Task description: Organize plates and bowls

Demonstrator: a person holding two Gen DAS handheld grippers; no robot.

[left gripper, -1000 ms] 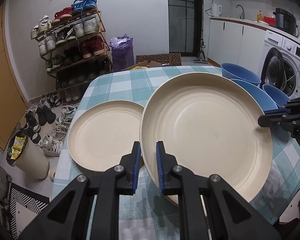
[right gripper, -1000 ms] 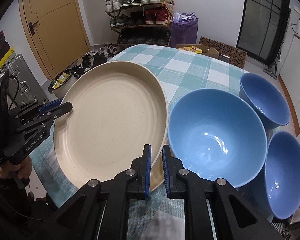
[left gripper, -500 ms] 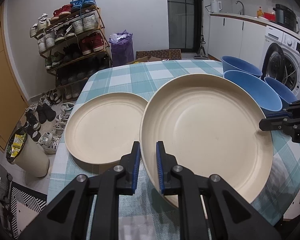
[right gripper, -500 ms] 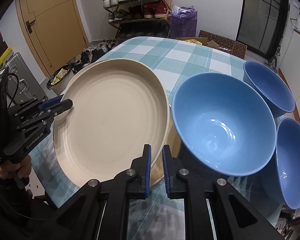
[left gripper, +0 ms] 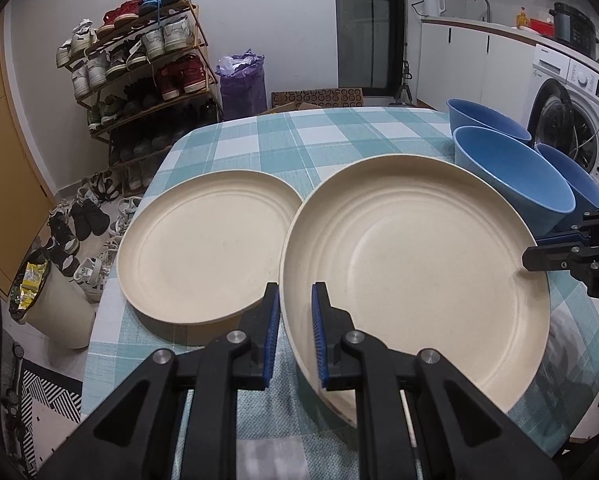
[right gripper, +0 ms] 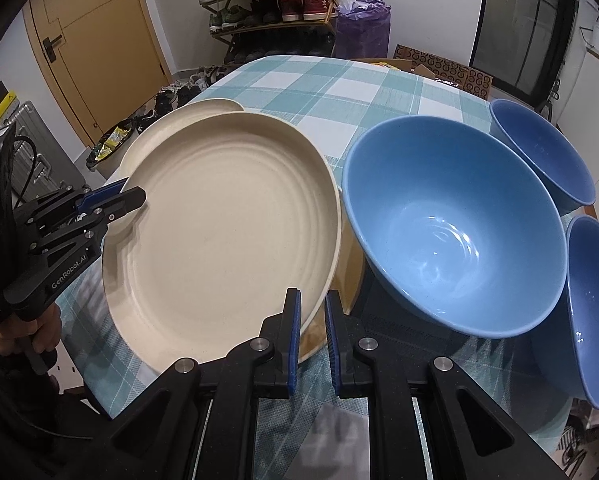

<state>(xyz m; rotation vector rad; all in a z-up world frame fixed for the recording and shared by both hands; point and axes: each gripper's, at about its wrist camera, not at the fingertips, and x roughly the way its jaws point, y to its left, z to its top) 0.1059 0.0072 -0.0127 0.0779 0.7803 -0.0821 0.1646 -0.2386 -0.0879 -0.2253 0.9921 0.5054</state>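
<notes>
A large cream plate (left gripper: 415, 272) hangs just above the checked tablecloth, held by both grippers at opposite rims. My left gripper (left gripper: 295, 300) is shut on its near-left rim, and it shows from the right wrist view as the left gripper (right gripper: 139, 196). My right gripper (right gripper: 311, 308) is shut on the same cream plate (right gripper: 227, 220) at its other rim, and the left wrist view shows the right gripper (left gripper: 539, 256). A second cream plate (left gripper: 207, 252) lies flat on the cloth to the left. Its right edge is tucked just under the held one.
Three blue bowls stand at the table's right side: a large one (right gripper: 455, 224), one behind it (right gripper: 543, 152) and one at the edge (right gripper: 595, 304). The teal checked table (left gripper: 339, 132) stretches beyond. A shoe rack (left gripper: 139, 68) and a bin (left gripper: 51, 304) stand on the floor to the left.
The held plate has sunk a little toward the table along with the right gripper. The second plate's rim now shows behind it in the right wrist view. Both grips are unchanged.
</notes>
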